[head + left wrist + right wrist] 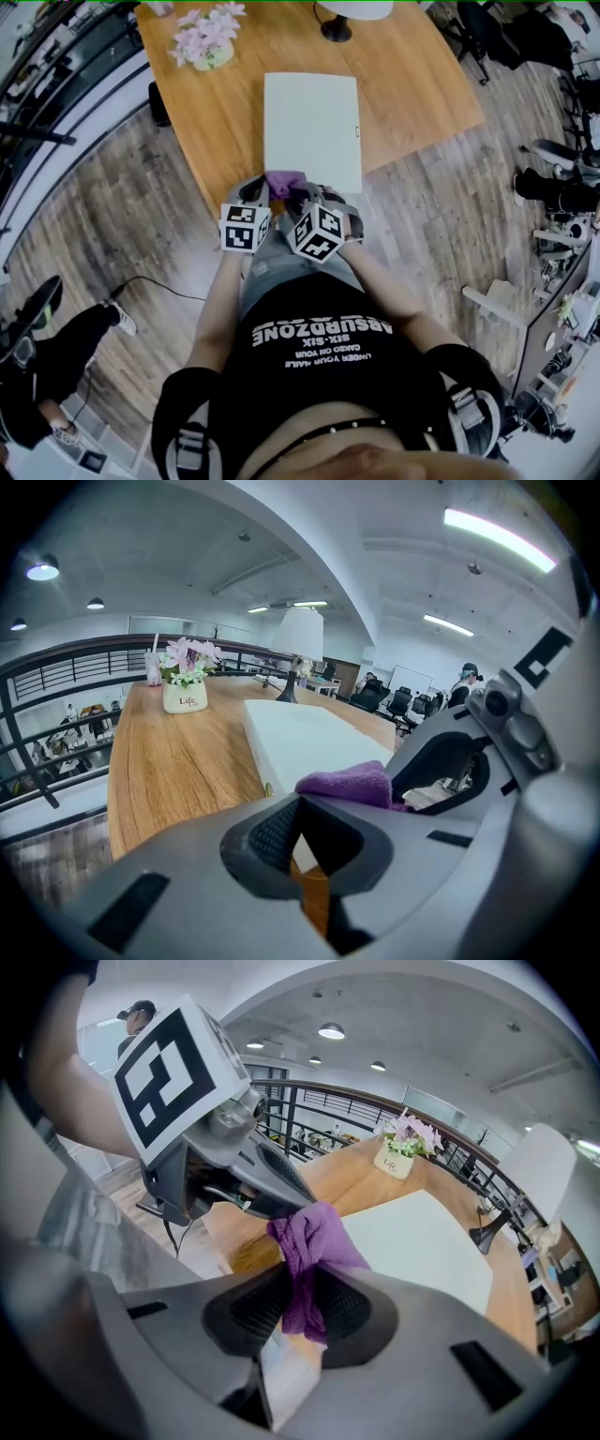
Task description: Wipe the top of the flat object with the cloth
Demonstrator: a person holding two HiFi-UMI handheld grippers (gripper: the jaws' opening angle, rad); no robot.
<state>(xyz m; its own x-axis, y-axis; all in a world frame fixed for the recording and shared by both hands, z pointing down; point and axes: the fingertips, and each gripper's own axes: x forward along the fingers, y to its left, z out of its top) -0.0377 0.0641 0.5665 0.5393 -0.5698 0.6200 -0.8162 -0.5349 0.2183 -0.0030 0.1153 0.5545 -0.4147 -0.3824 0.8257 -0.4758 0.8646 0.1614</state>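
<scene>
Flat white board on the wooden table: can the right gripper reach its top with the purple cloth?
Probably yes. The right gripper, clamped on the purple cloth, sits at the flat white board's near edge, and the top ahead looks bare.

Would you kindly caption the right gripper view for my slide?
Right gripper shut on the purple cloth at the edge of the white flat object.

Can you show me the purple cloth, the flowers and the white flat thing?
purple cloth (314, 1241), right gripper view, its bunched upper part.
flowers (204, 33), head view, the pink blooms.
white flat thing (312, 127), head view, middle of its top.
</scene>
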